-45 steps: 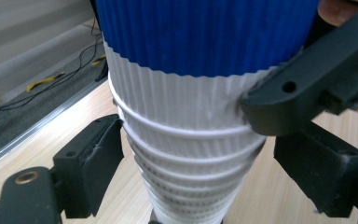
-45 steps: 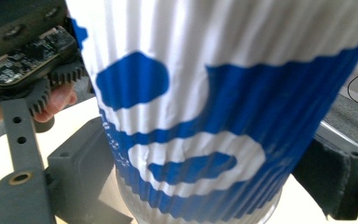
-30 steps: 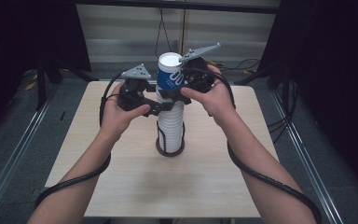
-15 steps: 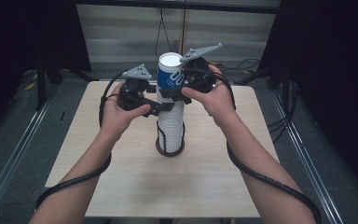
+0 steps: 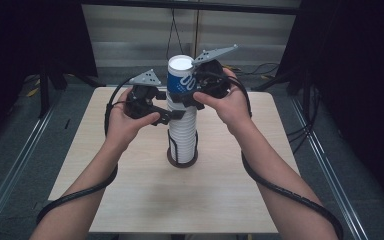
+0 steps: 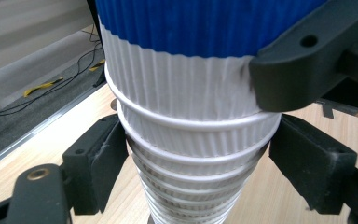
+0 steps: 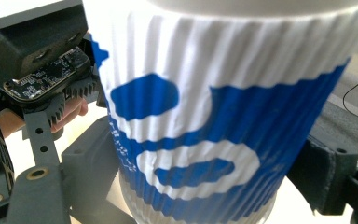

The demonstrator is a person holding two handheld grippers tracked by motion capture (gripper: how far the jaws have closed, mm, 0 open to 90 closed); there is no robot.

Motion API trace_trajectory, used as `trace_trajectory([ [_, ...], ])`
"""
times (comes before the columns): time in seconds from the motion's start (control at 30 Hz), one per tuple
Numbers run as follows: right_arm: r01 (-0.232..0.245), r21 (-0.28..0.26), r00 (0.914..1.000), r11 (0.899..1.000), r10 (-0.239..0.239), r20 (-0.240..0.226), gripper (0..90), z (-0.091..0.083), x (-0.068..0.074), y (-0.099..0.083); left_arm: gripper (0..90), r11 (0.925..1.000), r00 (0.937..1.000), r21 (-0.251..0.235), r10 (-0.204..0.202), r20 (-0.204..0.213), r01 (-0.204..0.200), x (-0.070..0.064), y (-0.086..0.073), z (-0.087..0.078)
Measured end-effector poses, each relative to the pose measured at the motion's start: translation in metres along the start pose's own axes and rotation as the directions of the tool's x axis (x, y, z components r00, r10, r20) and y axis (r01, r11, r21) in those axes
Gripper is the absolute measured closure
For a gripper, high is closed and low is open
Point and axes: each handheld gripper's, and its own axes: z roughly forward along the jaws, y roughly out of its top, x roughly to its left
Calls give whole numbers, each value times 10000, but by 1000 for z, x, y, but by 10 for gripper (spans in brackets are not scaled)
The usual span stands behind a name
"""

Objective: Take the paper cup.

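Table (image 5: 130, 200) bears one tall stack of ribbed white cups (image 5: 182, 132), standing upright in a dark base ring at centre. Left gripper (image 5: 166, 116) clenches the stack below its top rims. Right gripper (image 5: 182, 96) grips the blue-printed top cup (image 5: 179, 76). Against the view a second back, nothing has shifted: the top cup remains seated, so separation has, in my judgement, not begun.

- Top cup (image 7: 205, 116) cut off at the upper edge in the right gripper view, rim out of frame.
- Stack of cups (image 6: 191, 177) cropped at the bottom in the left gripper view.
- Stack's holder (image 5: 182, 159) half hidden behind cups.
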Motion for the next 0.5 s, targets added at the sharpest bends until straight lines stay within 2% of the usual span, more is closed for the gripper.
trace_trajectory([
  [0.13, 11, 59, 10000, 10000, -11, -15, 179, -1, -1, 1, 194, 10000, 10000, 18, -58, -23, 58, -1, 1, 1],
  [0.5, -57, -475, 10000, 9989, 59, 39, 209, -10, -1, 7, 196, 10000, 10000, 38, 8, -22, -8, -1, 2, 2],
])
